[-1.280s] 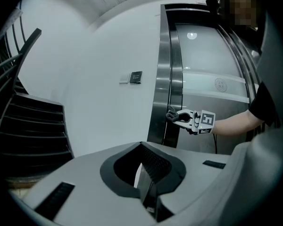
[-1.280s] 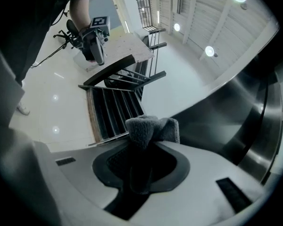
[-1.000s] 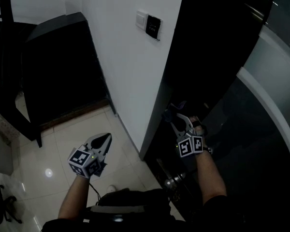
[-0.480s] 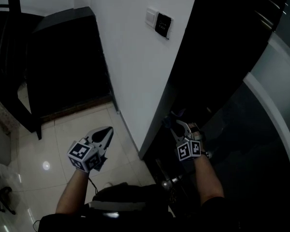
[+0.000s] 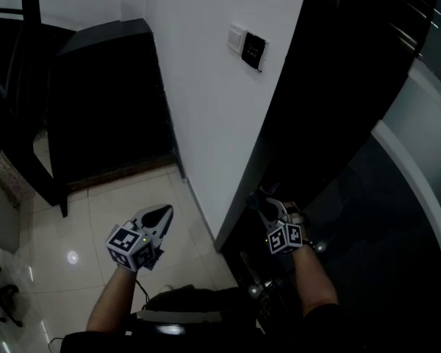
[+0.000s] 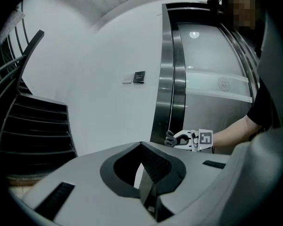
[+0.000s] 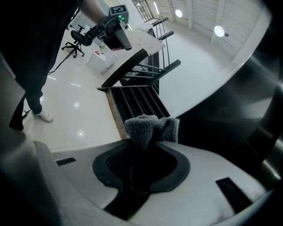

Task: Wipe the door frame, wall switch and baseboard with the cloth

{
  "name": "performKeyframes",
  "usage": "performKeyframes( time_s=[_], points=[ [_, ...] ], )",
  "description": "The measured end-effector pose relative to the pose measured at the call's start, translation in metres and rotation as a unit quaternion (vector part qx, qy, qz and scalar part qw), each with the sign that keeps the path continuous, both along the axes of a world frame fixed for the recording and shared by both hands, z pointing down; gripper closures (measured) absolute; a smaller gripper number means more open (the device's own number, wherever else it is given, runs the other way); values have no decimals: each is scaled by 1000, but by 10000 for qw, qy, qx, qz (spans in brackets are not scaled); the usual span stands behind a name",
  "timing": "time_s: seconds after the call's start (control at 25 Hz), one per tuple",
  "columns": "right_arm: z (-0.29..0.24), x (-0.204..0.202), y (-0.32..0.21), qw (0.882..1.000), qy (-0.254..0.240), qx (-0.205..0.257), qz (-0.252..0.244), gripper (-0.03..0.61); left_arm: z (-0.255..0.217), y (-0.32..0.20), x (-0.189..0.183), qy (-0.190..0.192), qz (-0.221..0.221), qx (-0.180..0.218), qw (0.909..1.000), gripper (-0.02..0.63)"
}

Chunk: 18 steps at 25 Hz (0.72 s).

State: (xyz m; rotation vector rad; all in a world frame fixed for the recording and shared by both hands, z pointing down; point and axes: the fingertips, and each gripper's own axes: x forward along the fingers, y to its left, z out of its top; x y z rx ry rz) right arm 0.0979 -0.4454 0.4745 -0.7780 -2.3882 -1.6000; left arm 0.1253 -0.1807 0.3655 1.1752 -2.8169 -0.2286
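Wht wall (image 5: 206, 87), tile floor (image 5: 81, 226), dk door frame (image 5: 309, 87).

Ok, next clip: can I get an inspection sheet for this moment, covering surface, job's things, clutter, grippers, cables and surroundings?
Surface: white wall beside the dark door frame; glossy tiled floor.
Job's things: grey cloth low at the door frame; wall switch higher up; baseboard not clearly made out.
Clutter: office chair across the floor.
Grippers: right gripper shut on the cloth; left gripper shut, empty, over the floor.
Cables: dark cable lying on the floor.
Surroundings: dark staircase left of the wall.
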Motion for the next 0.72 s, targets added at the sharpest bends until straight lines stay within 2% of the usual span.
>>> performKeyframes(
  time_s=[0.12,0.2,0.36,0.56,0.72],
  points=[
    [6,5,7,9997,213,-120,8,494,3,0,-1,31,65,7,10000,612],
    [-14,12,8,9998,23,-180,-58,495,3,-2,0,42,147,36,9999,612],
    [-119,19,-13,9938,-1113,58,-32,495,0,-6,-3,18,323,118,9994,612],
    [-276,11,-56,9664,-2515,355,396,495,-5,-21,-5,-28,574,233,9981,612],
    [-370,2,-87,9458,-3114,438,813,494,-13,-25,-8,-103,662,355,9971,612]
  ],
)
